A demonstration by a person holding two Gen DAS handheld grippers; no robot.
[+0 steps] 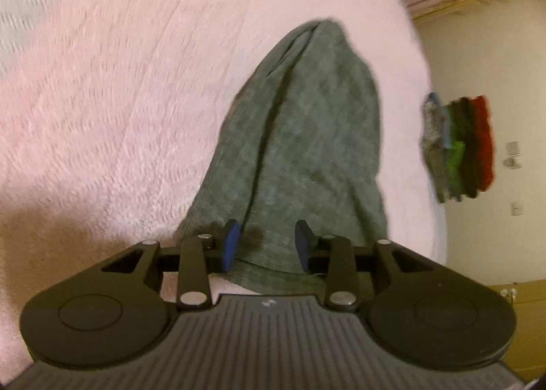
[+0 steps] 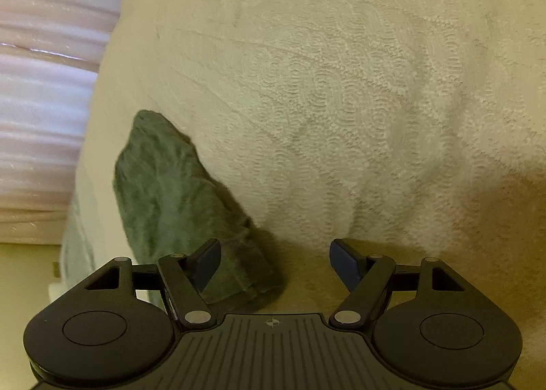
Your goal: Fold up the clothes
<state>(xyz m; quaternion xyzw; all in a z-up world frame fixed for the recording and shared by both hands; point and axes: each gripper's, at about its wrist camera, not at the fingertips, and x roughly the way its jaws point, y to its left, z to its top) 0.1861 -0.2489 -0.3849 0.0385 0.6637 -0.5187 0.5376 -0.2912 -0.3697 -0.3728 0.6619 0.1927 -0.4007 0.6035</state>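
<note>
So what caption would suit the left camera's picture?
Open left tool over a grey-green knitted garment on a pale pink textured bedspread.

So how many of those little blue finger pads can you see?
4: two on the left gripper, over the green garment; two on the right gripper, spread above the bedspread.

no readable text, labels or numbers anywhere
</note>
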